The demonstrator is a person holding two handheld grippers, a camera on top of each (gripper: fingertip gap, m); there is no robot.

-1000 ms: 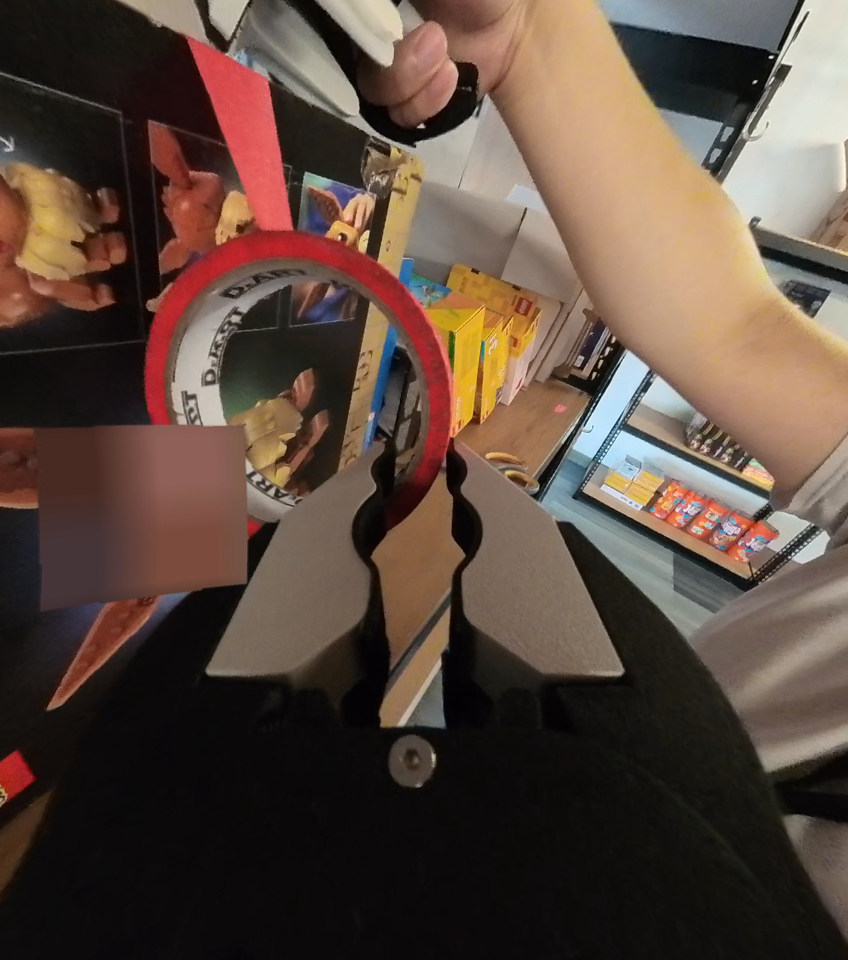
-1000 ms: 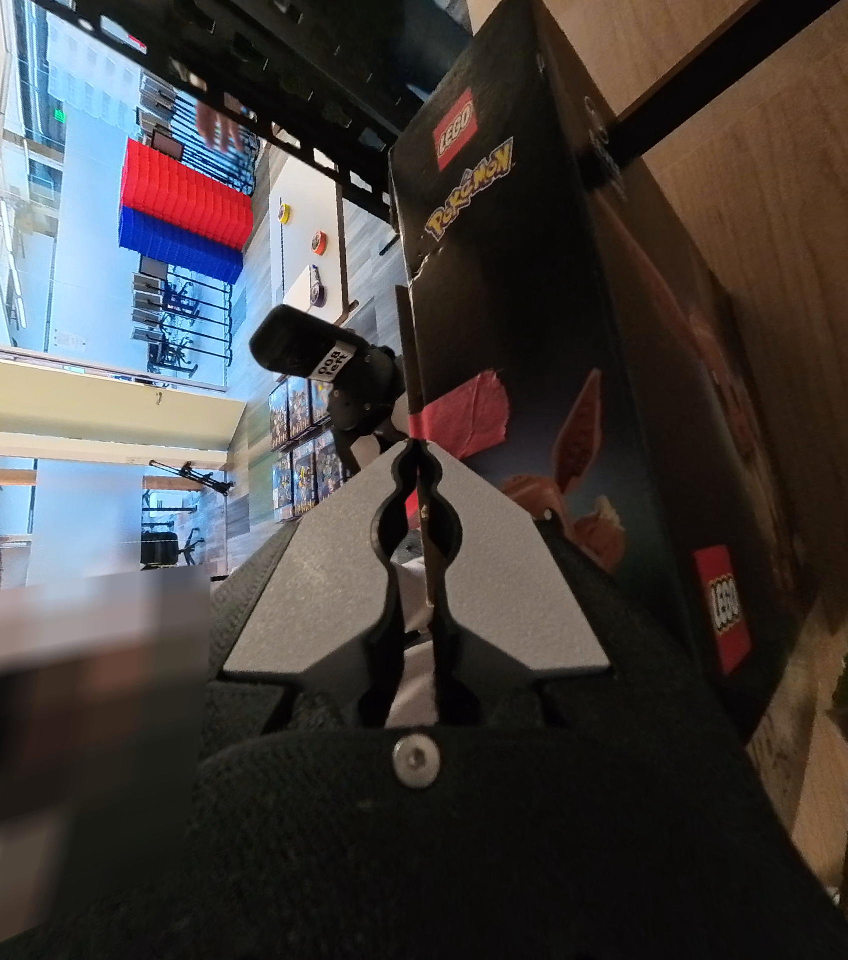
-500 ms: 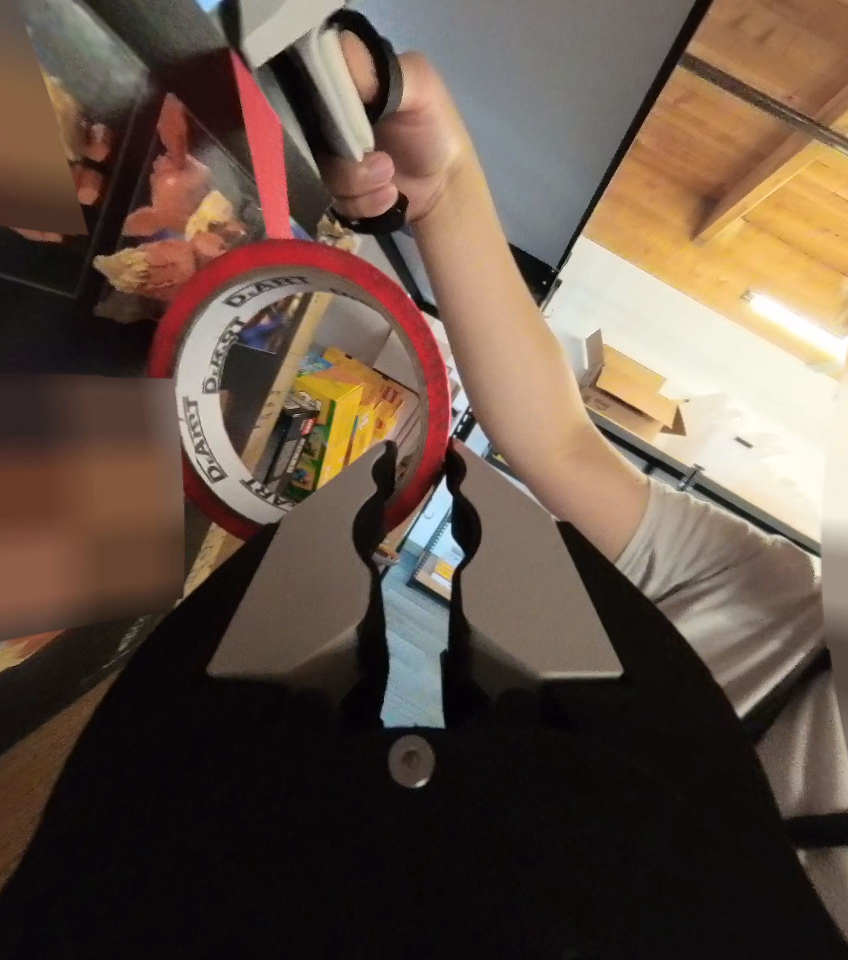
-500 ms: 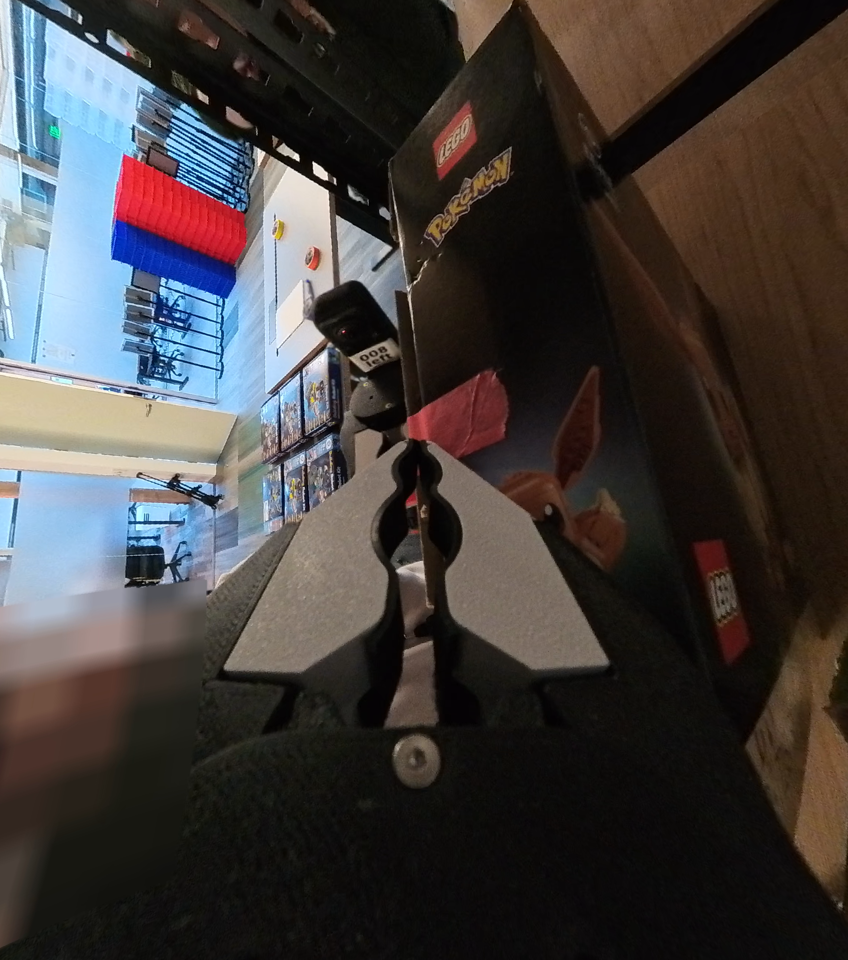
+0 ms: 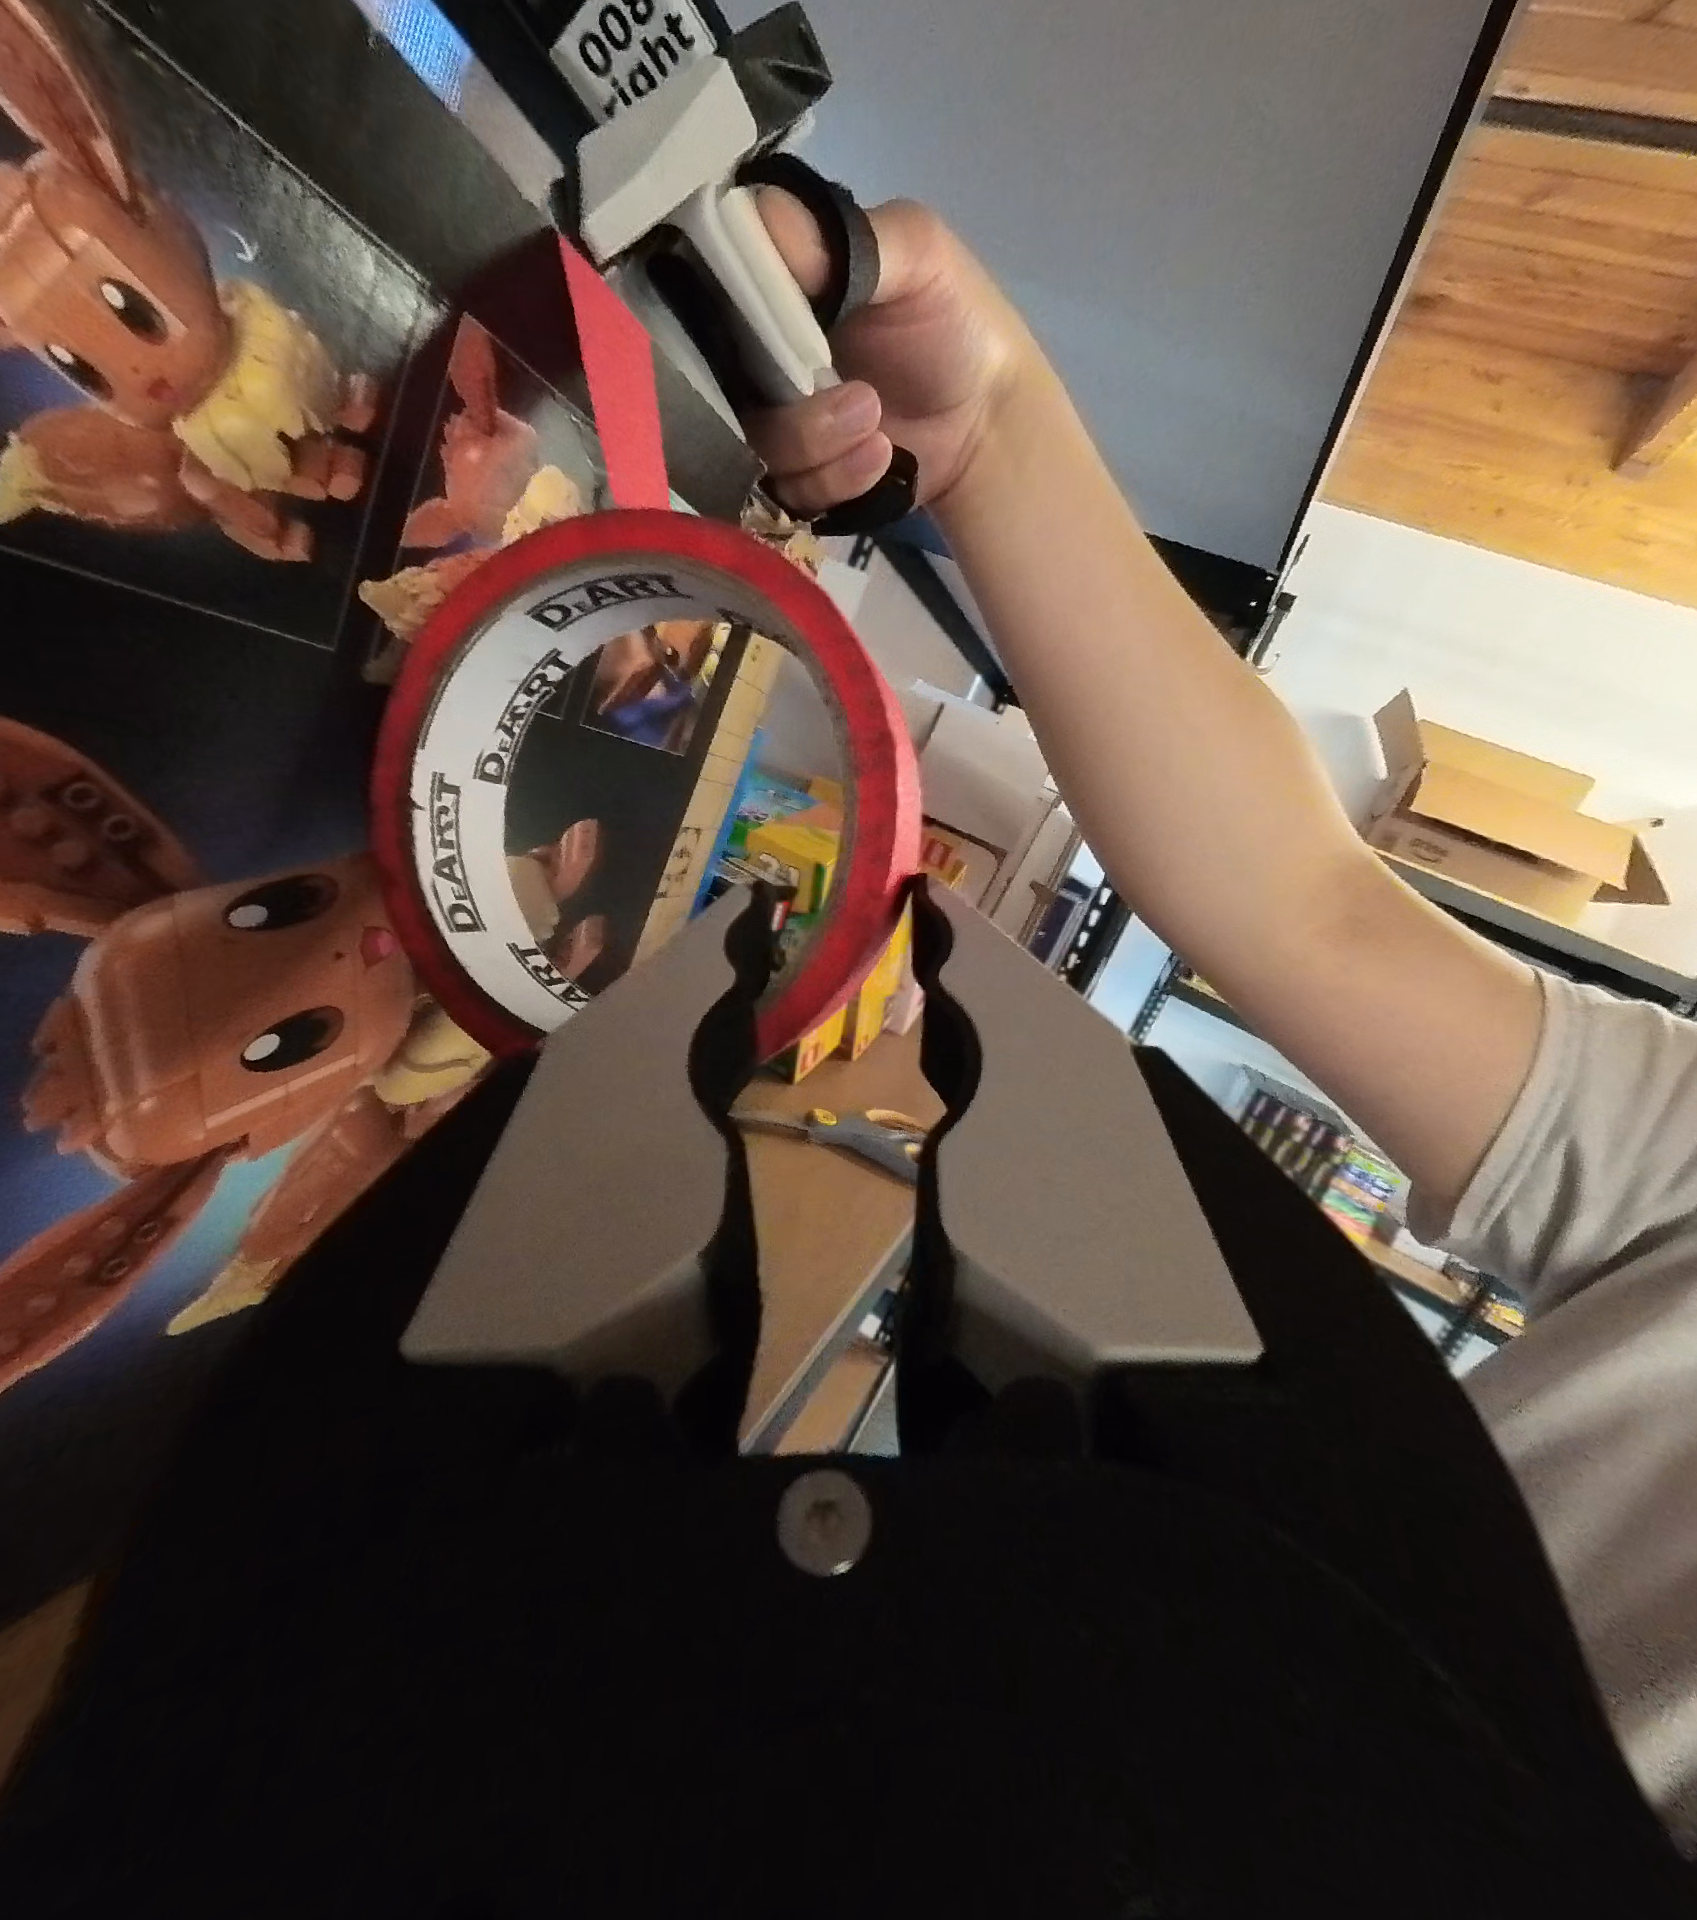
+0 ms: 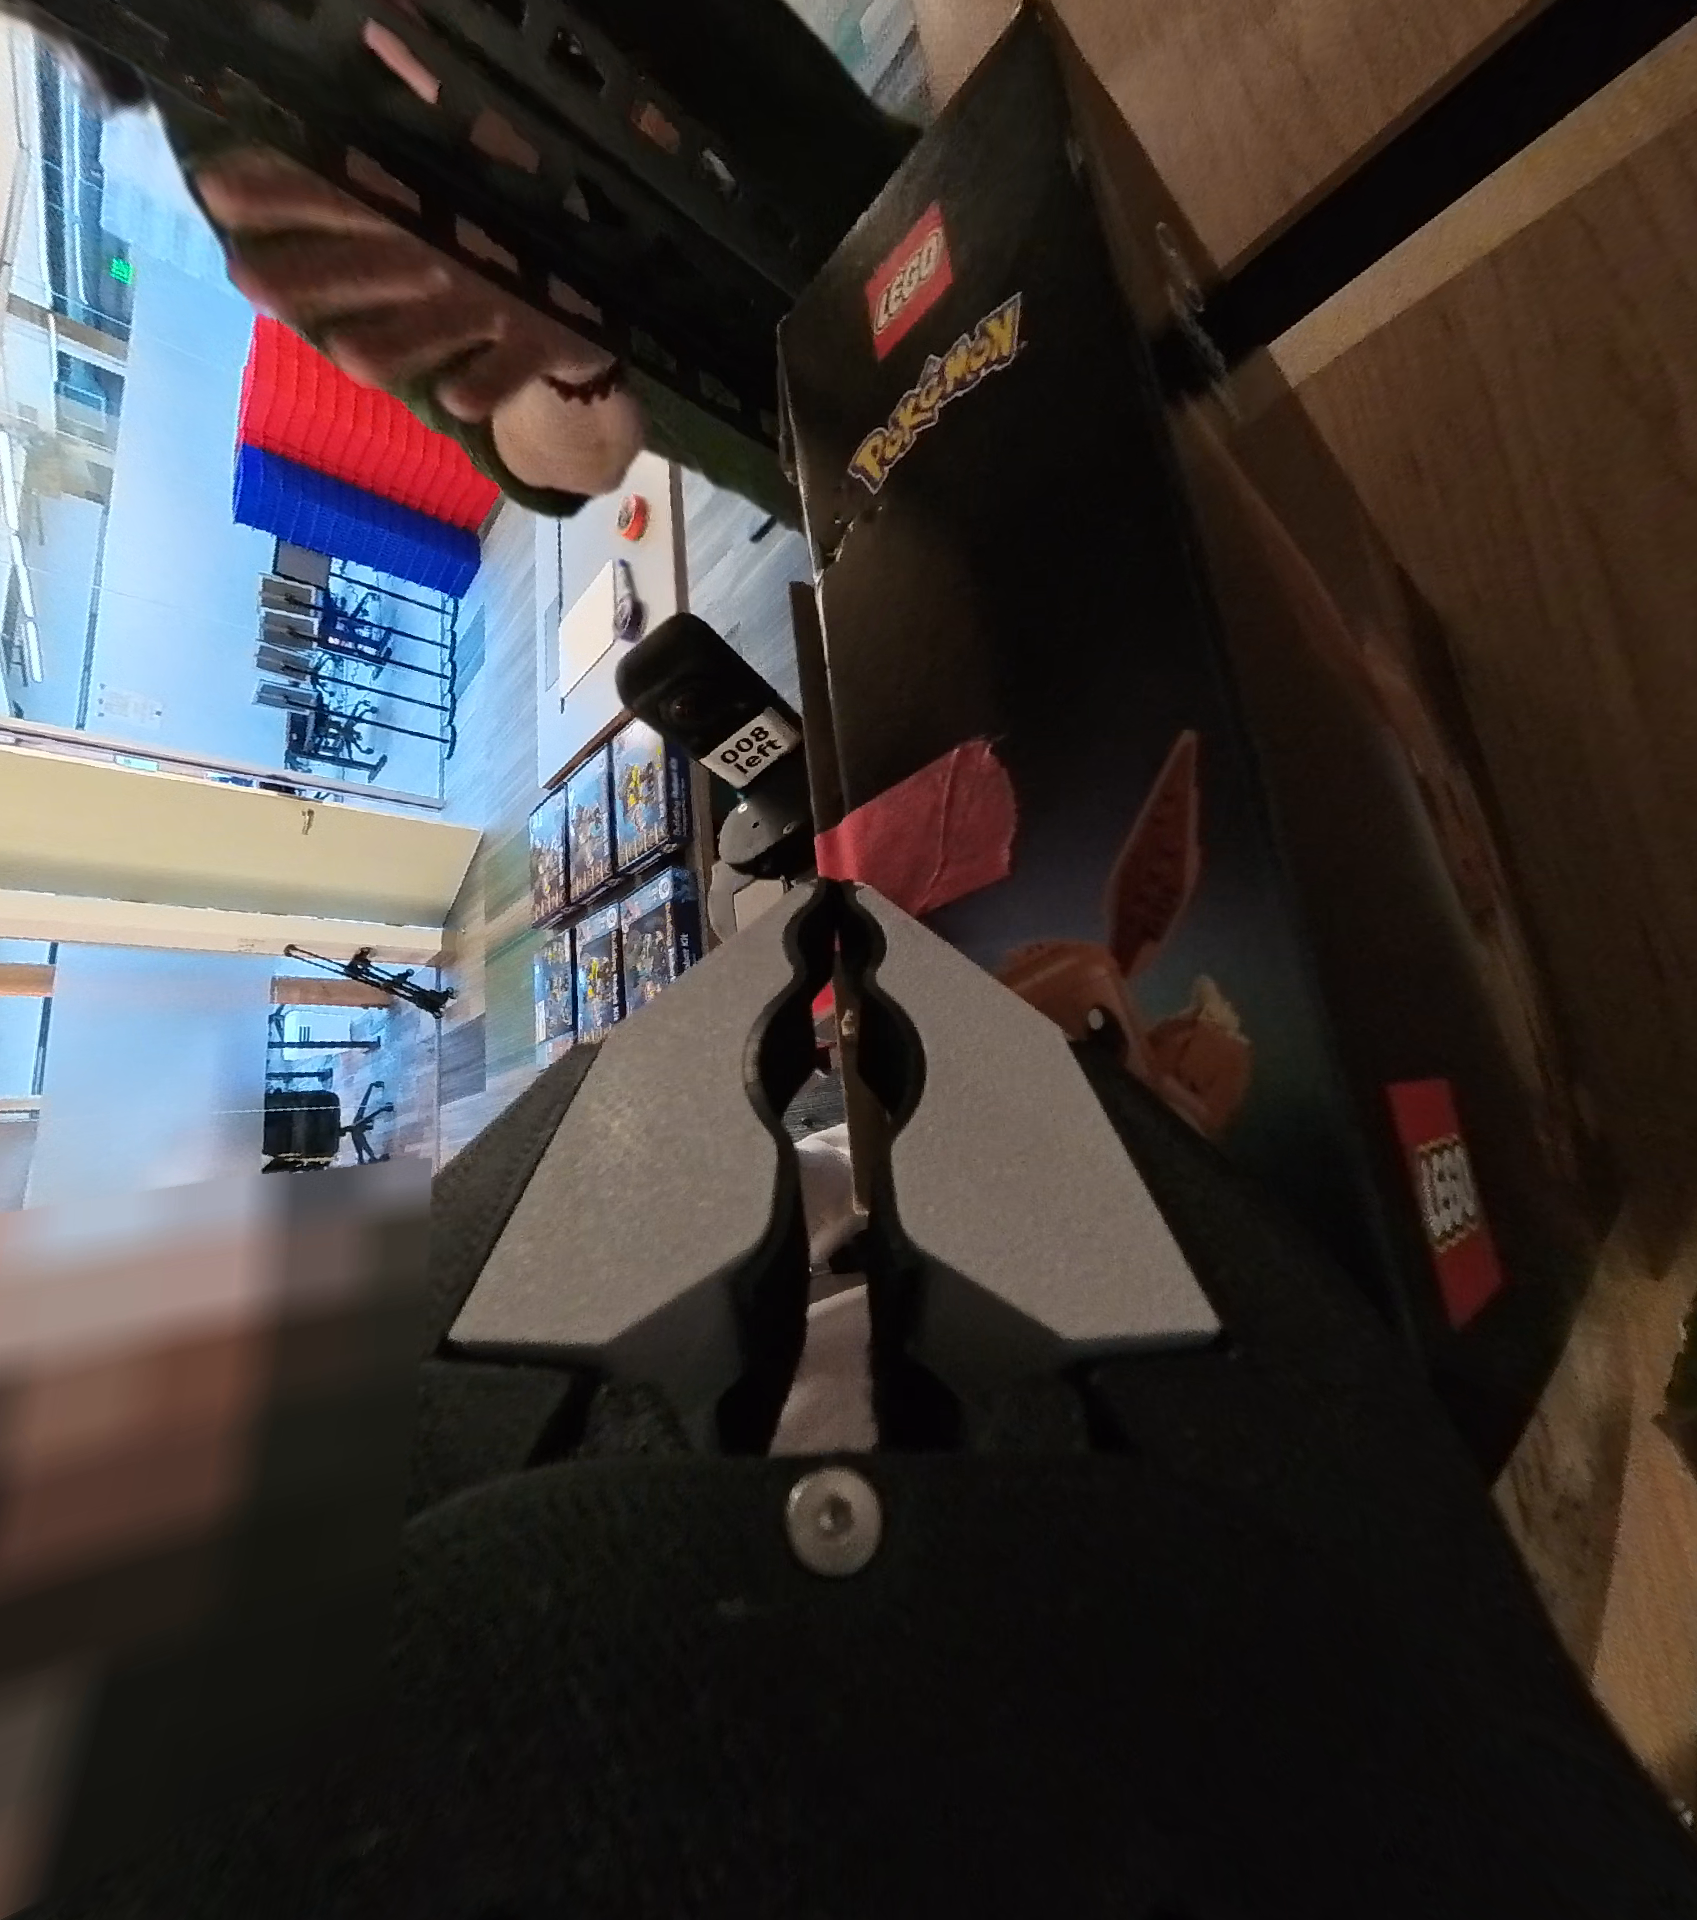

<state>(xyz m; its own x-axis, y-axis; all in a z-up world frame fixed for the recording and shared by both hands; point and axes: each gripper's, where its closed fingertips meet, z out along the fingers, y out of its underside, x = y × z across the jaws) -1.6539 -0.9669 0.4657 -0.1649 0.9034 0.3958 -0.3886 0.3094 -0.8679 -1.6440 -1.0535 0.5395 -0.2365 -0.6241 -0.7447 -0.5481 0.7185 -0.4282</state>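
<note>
Moved: since half a second ago the left wrist view has swung back toward the box, so its printed face fills the left side again. The right wrist view has barely shifted, and the tape patch sits where it did.
Box: big black cardboard toy box with brown cartoon-animal pictures (image 5: 44,582), standing on edge against pale wood boards in the right wrist view (image 6: 1083,623).
Hand: the person's bare hand (image 5: 885,343) grips the right tool's handle, pressed up against the box's upper edge.
Roll: red masking tape roll with a white printed core (image 5: 885,769), held in the air just in front of the box face, not touching it as far as I can tell.
Strip: flat red tape strip (image 5: 615,374), pulled taut from the roll up to the box edge under the right tool. Its torn end is stuck on the box side as a red patch (image 6: 911,831).
Left tongs (image 5: 836,904): clenched on the roll's lower rim, one finger inside the ring and one outside.
Right tongs (image 6: 828,888): clenched at the box corner, looks like with the strip edge-on between them.
Risk: my guess is the thin rim grip is the weak spot. A hard tug could twist the roll out, or peel that small patch off the glossy card.
</note>
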